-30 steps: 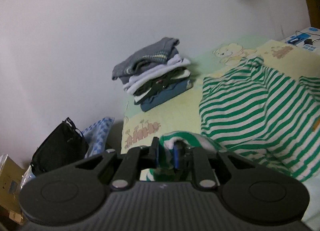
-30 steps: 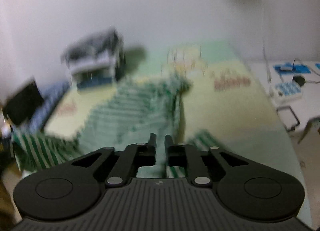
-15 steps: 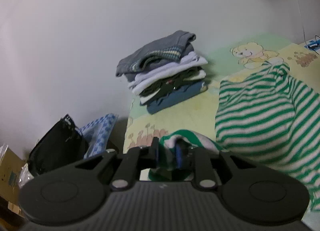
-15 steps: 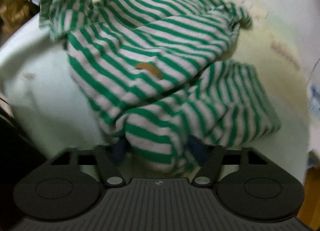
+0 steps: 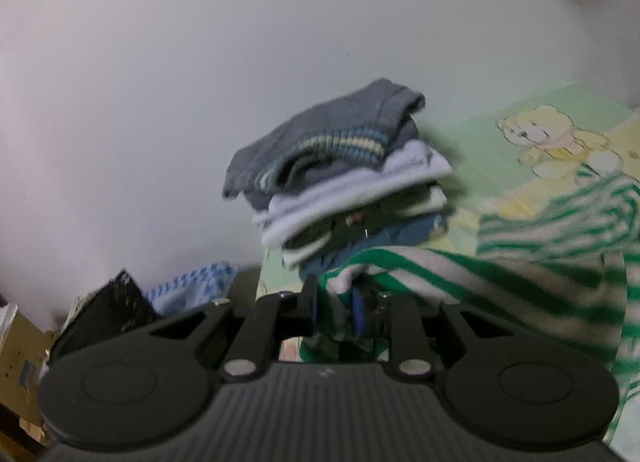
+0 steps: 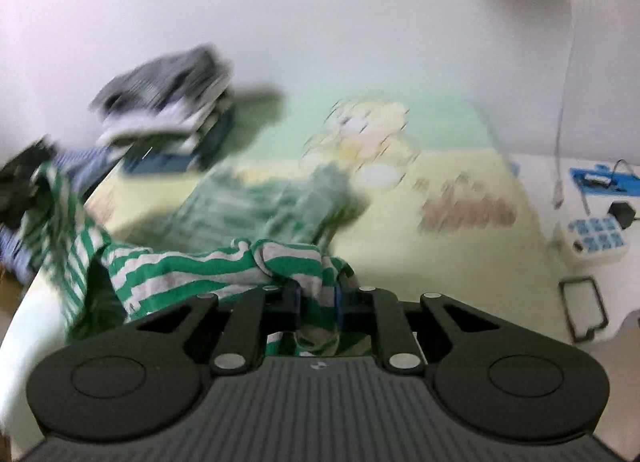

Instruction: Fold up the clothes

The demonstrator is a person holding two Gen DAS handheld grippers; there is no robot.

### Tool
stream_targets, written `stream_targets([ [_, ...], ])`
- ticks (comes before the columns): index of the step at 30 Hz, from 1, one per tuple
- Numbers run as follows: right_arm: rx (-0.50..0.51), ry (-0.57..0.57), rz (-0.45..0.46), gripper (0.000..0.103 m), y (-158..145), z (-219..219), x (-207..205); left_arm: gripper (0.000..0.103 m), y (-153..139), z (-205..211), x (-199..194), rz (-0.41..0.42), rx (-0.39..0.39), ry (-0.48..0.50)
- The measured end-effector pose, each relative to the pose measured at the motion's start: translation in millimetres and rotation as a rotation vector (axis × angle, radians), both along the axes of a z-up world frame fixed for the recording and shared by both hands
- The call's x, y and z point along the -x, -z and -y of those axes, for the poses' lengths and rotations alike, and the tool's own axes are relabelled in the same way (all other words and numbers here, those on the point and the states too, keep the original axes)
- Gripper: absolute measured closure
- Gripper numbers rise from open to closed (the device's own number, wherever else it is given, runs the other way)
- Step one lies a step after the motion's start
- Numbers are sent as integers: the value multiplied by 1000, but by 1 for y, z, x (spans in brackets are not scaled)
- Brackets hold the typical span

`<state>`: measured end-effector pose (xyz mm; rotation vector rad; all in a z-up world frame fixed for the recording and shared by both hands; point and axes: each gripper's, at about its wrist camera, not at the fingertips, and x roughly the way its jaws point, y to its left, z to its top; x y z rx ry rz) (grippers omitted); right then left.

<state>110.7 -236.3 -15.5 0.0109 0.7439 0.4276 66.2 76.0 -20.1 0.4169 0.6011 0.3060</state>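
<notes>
The left gripper (image 5: 335, 304) is clenched on a bunched edge of the green-and-white striped shirt (image 5: 500, 282), the cloth pinched between its blue-padded fingers (image 5: 357, 310). From that grip the shirt runs off to the right in a taut band, with more of it heaped farther back on the bed. The right gripper (image 6: 317, 302) is likewise clamped on a fold of the shirt (image 6: 192, 266), and from there the fabric stretches left toward the bed's edge, where a striped part hangs lifted and blurred. The rest of the shirt lies crumpled on the bedsheet (image 6: 460, 262), a pale yellow and green one printed with a bear (image 5: 552, 142). A stack (image 5: 340, 174) of folded clothes sits near the wall (image 5: 200, 62) at the back left of the bed, a grey knit with striped trim on top, white and blue pieces beneath. Left of the bed, lower down, are a black bag (image 5: 104, 318) and a blue checked cloth (image 5: 192, 286) beside it. In the right wrist view, a white power strip (image 6: 592, 242) and a blue item lie on a white surface to the right of the bed, and a cable (image 6: 564, 122) hangs down the wall above them. Much of that view is smeared by motion.
</notes>
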Motion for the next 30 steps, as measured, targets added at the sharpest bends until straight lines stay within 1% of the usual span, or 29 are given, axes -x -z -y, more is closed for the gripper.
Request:
stream_targets([
  [3, -31, 70, 24, 89, -7, -5, -38, 76, 6, 5, -39, -9, -2, -7],
  [6, -29, 140, 37, 89, -2, -11, -71, 73, 13, 9, -77, -22, -2, -13],
  [9, -13, 167, 9, 88, 10, -11, -89, 72, 33, 10, -104, -80, 16, -12],
  [10, -7, 176, 0, 88, 14, -11, -95, 71, 42, 11, -109, -106, 3, -7],
  [11, -2, 185, -9, 86, 18, -12, -100, 68, 50, 11, -113, -133, -12, -2],
  [13, 9, 203, -27, 80, 27, -12, -112, 60, 66, 10, -113, -186, -49, 14],
  [14, 15, 212, -37, 72, 31, -12, -118, 56, 72, 9, -110, -208, -63, 22],
  [15, 20, 221, -46, 68, 35, -12, -124, 55, 74, 5, -104, -215, -65, 33],
  [16, 26, 230, -55, 67, 39, -13, -129, 54, 73, 1, -95, -213, -59, 42],
  [18, 37, 248, -73, 63, 47, -13, -141, 47, 66, -10, -75, -198, -43, 49],
  [19, 12, 237, -70, 61, 44, -8, -137, 46, 60, -16, -65, -187, -32, 50],
  [21, -57, 171, -57, 53, 31, 4, -115, 41, 47, -26, -38, -163, 14, 53],
  [22, -69, 129, -57, 46, 27, 7, -102, 40, 42, -28, -24, -153, 37, 59],
  [23, -64, 91, -61, 41, 24, 9, -88, 37, 41, -24, -11, -151, 48, 81],
  [24, -59, 56, -65, 41, 22, 10, -74, 34, 40, -20, 2, -149, 58, 103],
  [25, -55, 25, -77, 40, 24, 12, -60, 32, 39, -17, 15, -146, 69, 125],
  [26, -58, -2, -99, 37, 28, 12, -46, 27, 39, -13, 28, -144, 79, 147],
  [27, -62, -28, -124, 35, 33, 12, -33, 19, 39, -8, 41, -144, 91, 171],
  [28, -66, -46, -152, 32, 41, 11, -22, 15, 45, 0, 49, -151, 108, 204],
  [29, -59, -54, -168, 31, 49, 7, -16, 8, 50, 8, 55, -159, 121, 233],
  [30, -40, -59, -172, 31, 56, 0, -13, 7, 58, 15, 55, -167, 118, 248],
])
